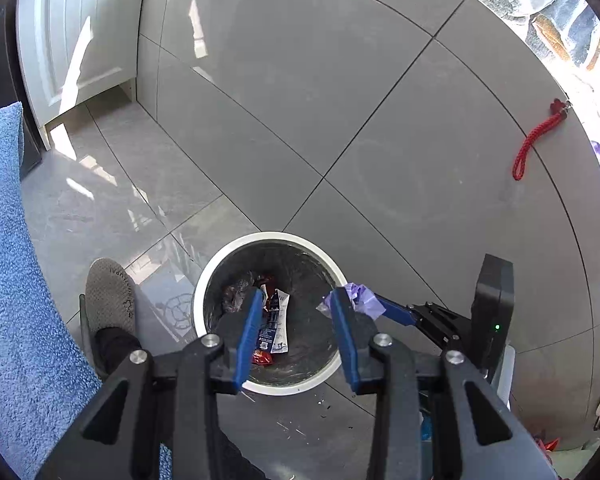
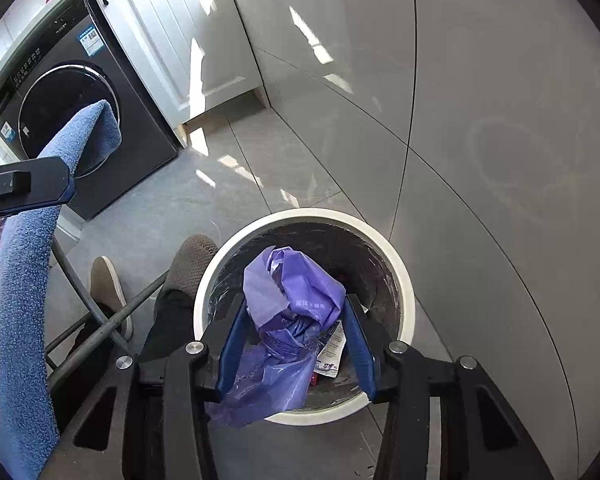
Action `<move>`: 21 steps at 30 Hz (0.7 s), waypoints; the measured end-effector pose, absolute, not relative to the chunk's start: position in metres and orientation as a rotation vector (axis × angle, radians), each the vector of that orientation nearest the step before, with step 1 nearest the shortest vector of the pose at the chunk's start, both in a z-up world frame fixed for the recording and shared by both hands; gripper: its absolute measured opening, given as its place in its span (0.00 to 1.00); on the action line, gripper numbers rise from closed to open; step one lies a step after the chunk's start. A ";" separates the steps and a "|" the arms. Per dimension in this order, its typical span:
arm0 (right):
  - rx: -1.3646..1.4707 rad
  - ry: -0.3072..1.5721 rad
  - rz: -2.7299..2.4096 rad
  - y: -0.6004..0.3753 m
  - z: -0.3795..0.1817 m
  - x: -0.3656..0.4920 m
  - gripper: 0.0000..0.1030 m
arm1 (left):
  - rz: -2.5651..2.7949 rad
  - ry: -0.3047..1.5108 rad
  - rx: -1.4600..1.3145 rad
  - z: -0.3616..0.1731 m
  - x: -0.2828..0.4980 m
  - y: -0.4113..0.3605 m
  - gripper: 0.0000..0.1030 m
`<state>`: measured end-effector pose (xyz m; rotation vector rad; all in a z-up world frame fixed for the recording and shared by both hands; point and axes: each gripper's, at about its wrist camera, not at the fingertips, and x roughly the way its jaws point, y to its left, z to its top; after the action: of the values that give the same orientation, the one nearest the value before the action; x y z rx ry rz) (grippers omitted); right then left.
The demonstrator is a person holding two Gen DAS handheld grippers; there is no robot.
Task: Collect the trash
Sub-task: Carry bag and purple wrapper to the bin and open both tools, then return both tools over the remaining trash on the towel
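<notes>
Purple bag (image 2: 296,312) hangs between the right gripper's (image 2: 296,312) parted fingers above the bin (image 2: 404,304).

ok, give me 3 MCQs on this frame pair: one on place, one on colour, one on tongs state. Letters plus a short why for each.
1. Where is the plastic bag?
A. Flat on the floor tiles
B. Between the right tongs, above the bin
C. Inside the washing machine

2. What colour is the cord lying on the floor?
A. Red
B. Green
C. Yellow

3. What state are the left tongs in?
A. Shut on a wrapper
B. Shut on the bag
C. Open, holding nothing

Answers:
1 B: in the right wrist view the purple bag sits between the blue fingers over the white-rimmed bin.
2 A: the left wrist view shows a red braided cord on the grey tile.
3 C: the fingers stand apart, and the wrappers seen between them lie down in the bin.
</notes>
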<state>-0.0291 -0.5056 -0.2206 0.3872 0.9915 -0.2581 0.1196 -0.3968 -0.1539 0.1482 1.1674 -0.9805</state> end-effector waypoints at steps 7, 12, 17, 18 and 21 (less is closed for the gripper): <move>0.359 0.954 -0.267 -0.493 -0.198 -0.029 0.46 | -0.966 1.070 0.115 -0.110 0.112 -0.347 0.33; 0.330 0.900 -0.253 -0.474 -0.168 -0.035 0.46 | -0.940 0.977 0.087 -0.074 0.103 -0.302 0.33; 0.279 0.821 -0.222 -0.442 -0.127 -0.041 0.46 | -0.897 0.884 0.063 -0.041 0.090 -0.249 0.37; 0.268 0.806 -0.212 -0.435 -0.118 -0.041 0.46 | -0.882 0.863 0.058 -0.035 0.088 -0.237 0.46; 0.225 0.762 -0.180 -0.413 -0.093 -0.042 0.46 | -0.834 0.799 0.043 -0.017 0.077 -0.199 0.52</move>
<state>-0.0418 -0.4129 -0.0925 0.2249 0.7615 -0.1804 0.0773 -0.1988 -0.0168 0.0431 0.7988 -0.8337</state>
